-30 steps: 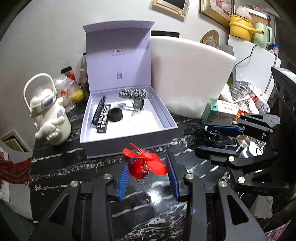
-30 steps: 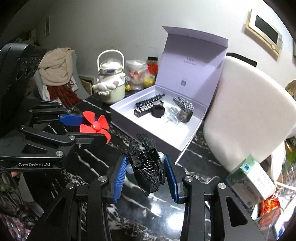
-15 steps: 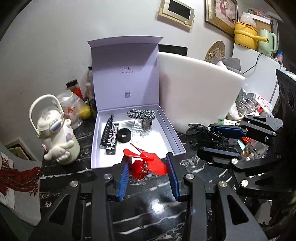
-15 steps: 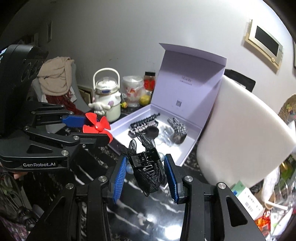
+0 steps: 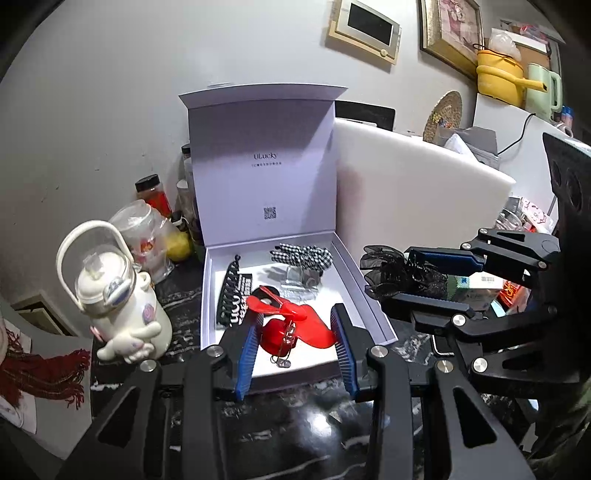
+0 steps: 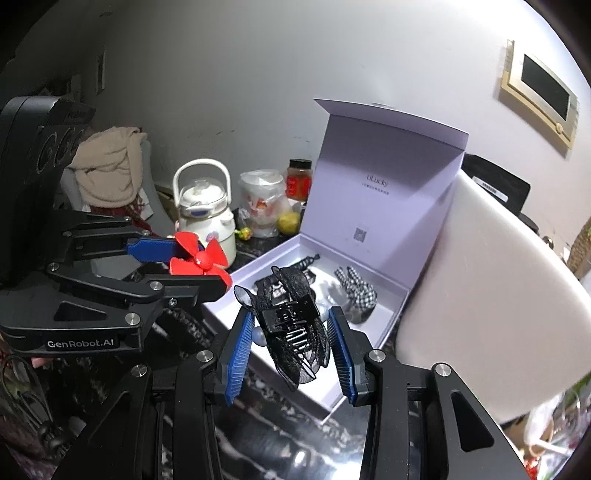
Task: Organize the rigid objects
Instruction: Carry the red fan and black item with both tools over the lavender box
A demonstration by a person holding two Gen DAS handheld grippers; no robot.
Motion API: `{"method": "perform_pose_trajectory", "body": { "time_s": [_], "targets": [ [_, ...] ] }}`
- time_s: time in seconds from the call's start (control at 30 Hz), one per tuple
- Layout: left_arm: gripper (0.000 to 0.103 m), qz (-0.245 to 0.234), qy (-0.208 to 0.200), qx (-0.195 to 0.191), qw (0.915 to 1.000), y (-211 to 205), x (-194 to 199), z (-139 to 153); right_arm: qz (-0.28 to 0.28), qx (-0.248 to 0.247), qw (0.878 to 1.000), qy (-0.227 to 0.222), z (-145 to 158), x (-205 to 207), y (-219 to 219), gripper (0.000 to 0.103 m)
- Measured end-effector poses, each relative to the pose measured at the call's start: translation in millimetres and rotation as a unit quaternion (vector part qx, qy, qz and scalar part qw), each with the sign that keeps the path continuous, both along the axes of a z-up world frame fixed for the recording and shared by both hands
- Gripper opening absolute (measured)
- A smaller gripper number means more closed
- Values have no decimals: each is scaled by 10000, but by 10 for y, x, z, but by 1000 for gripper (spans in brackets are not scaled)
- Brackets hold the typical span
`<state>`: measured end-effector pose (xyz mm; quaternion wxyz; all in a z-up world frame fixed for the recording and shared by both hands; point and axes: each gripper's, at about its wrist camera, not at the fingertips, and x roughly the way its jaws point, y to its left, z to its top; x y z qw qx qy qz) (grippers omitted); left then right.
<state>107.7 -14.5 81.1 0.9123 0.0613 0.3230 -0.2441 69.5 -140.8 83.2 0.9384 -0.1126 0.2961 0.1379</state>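
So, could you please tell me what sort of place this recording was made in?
Most likely a lived-in home, perhaps a kitchen or dining corner: framed pictures hang on the wall, a yellow pot sits on a shelf, and a spice jar stands on the black marble table.

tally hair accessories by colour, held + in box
Red: 1, the bow clip in the left gripper.
Black: 4, the mesh clip in the right gripper, plus the comb clip, band and label card in the box.
Checked: 1, the scrunchie.
Clear: 1, the clip.
Total: 7
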Motion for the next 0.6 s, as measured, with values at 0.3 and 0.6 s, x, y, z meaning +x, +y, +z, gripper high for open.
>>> {"method": "perform_pose_trajectory", "body": {
  "time_s": [0.3, 0.6],
  "targets": [
    [38, 12, -120, -17, 9999, -14, 333, 80, 44, -51, 9999, -160, 110, 292, -4, 40],
    [38, 121, -301, 51, 9995, -22, 702, 105, 37, 56, 9998, -175, 173, 703, -82, 40]
  ]
}}
